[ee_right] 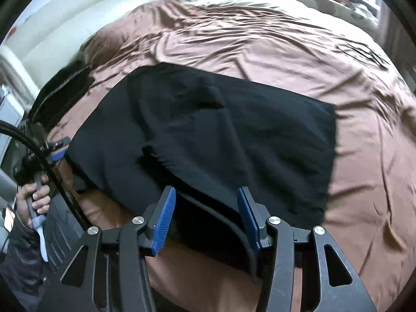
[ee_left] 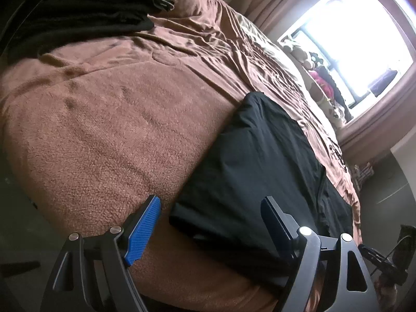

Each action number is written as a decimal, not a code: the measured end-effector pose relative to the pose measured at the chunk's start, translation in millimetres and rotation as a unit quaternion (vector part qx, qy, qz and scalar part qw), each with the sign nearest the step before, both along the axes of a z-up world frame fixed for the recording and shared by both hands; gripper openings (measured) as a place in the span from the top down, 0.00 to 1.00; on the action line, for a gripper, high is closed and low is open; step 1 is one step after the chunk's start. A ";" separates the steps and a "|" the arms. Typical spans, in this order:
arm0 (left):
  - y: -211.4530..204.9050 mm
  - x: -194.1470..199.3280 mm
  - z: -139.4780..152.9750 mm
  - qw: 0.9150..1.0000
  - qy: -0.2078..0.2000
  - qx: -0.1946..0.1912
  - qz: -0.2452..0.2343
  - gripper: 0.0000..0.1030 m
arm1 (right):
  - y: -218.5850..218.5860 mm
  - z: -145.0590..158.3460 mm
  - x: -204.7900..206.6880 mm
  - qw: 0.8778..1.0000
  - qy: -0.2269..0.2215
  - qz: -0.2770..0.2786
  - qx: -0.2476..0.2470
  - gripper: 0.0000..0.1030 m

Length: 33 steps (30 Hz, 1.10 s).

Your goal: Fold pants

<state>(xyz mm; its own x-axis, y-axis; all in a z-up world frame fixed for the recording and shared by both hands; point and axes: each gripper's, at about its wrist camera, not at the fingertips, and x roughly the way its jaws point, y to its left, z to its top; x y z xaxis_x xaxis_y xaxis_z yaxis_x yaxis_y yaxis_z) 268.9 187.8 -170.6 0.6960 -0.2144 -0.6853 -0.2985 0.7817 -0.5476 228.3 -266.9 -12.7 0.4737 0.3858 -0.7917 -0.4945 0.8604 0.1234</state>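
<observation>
Black pants [ee_right: 208,135] lie on brown blanket [ee_right: 351,156] at near edge of bed, already doubled into rough rectangle, waistband end hanging over near edge. My right claw [ee_right: 206,215] apart, nothing pinched, fabric just below pads. My left claw [ee_left: 210,223] wide apart over left end of pants, gripping nothing. Judgement: first fold done, top layer rumpled; smoothing and final fold left. Dark clothes pile [ee_left: 78,7] far left.

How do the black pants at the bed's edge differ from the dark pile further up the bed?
The pants lie spread flat, folded over once, at the near edge; the pile is stacked in layers near the head of the bed. The pants sit by both open grippers; the pile lies well away from them. Both are dark cloth resting on the brown blanket.
</observation>
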 end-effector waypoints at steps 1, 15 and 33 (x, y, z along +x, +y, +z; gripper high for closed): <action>0.3 0.4 -0.2 1.000 0.000 0.000 0.000 0.22 | 6.6 -0.6 3.7 1.000 0.000 0.005 -0.005 0.54; 1.4 1.4 -3.1 1.000 0.003 -0.006 -0.003 0.22 | 93.6 -36.4 39.2 0.993 0.006 0.089 -0.081 0.54; 4.4 0.2 1.1 1.000 0.007 -0.017 0.002 0.24 | 126.4 -63.2 67.0 0.982 -0.011 0.127 -0.137 1.00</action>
<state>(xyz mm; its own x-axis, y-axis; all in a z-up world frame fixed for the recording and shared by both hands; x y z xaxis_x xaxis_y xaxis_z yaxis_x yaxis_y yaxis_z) 269.0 192.2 -169.5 0.6881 -0.2341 -0.6868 -0.3096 0.7614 -0.5696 295.3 -140.4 -75.9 0.4070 0.2670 -0.8735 -0.6977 0.7081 -0.1086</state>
